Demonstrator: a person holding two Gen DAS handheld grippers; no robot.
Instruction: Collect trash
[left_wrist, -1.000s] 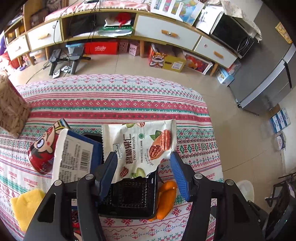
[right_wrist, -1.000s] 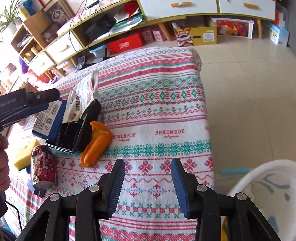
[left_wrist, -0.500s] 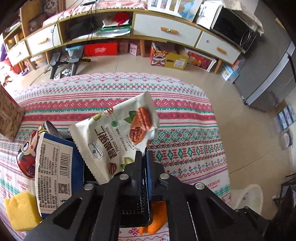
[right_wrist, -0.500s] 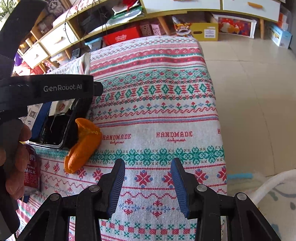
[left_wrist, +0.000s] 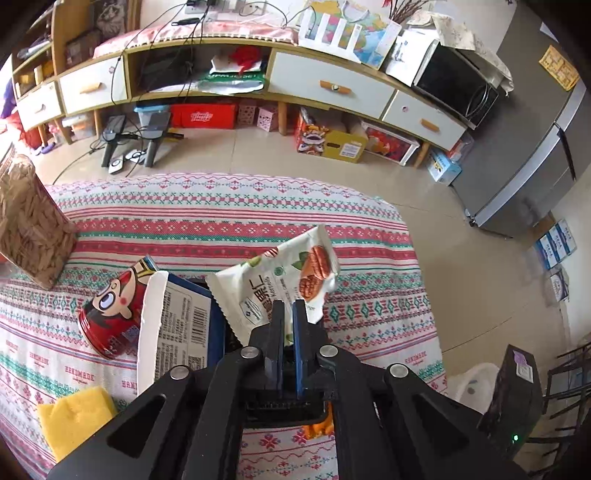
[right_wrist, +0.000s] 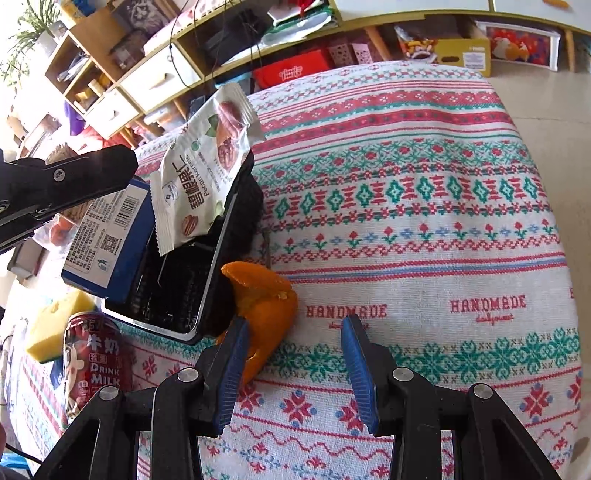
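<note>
The left tool (left_wrist: 288, 312) is clamped narrow on the lower edge of a white pecan packet (left_wrist: 280, 280), which tilts up above a black tray (right_wrist: 173, 291) on the cloth-covered surface (right_wrist: 424, 229). A blue box (right_wrist: 107, 236) leans on the tray's left side, with a red milk can (right_wrist: 94, 365) and a yellow sponge (right_wrist: 51, 325) beyond it. An orange peel (right_wrist: 266, 306) lies on the cloth against the tray's right edge. The right tool (right_wrist: 293, 360) hangs wide and empty over the surface, its left finger (right_wrist: 232, 365) just in front of the peel.
</note>
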